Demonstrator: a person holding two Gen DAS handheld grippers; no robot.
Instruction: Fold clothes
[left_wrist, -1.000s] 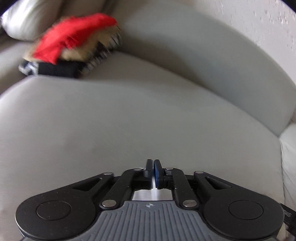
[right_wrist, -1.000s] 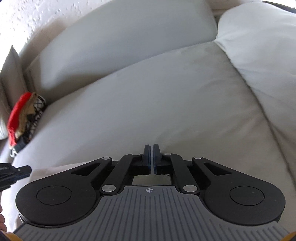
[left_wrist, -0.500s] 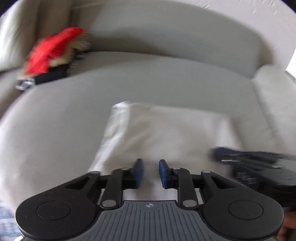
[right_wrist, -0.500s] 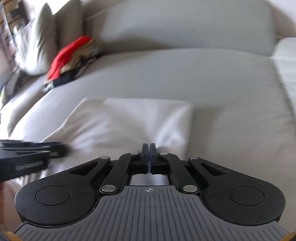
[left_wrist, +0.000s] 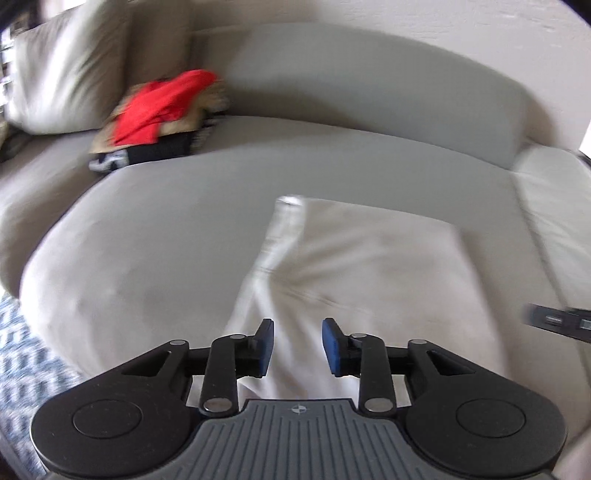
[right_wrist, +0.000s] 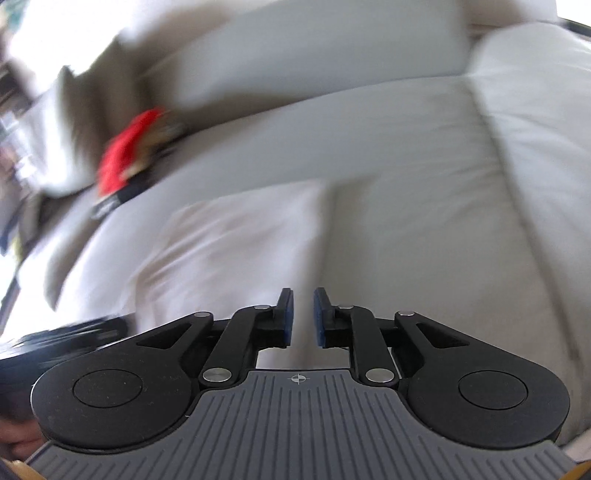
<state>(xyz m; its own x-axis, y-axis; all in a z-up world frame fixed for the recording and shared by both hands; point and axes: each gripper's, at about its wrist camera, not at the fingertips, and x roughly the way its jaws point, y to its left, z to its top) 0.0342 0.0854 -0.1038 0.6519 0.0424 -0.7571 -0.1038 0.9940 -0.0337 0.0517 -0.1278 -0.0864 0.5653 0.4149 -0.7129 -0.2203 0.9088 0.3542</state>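
Observation:
A folded white garment (left_wrist: 369, 258) lies flat on the grey sofa seat (left_wrist: 166, 229); it also shows in the right wrist view (right_wrist: 229, 243), blurred. My left gripper (left_wrist: 297, 345) is open and empty, just above the garment's near left edge. My right gripper (right_wrist: 303, 314) is open and empty, over the garment's near right edge. The right gripper's side shows at the right of the left wrist view (left_wrist: 557, 321); the left gripper's blurred body shows in the right wrist view (right_wrist: 70, 332).
A pile of folded clothes with a red piece on top (left_wrist: 162, 107) sits at the seat's far left, also in the right wrist view (right_wrist: 125, 155). A cushion (left_wrist: 62, 85) leans behind it. The backrest (left_wrist: 369, 85) runs along the back. A patterned rug (left_wrist: 26, 350) lies below left.
Both grippers pulled back from the sofa, bringing the white garment into view. The left jaws opened wider and the right jaws went from shut to open. Both views swung and blurred.

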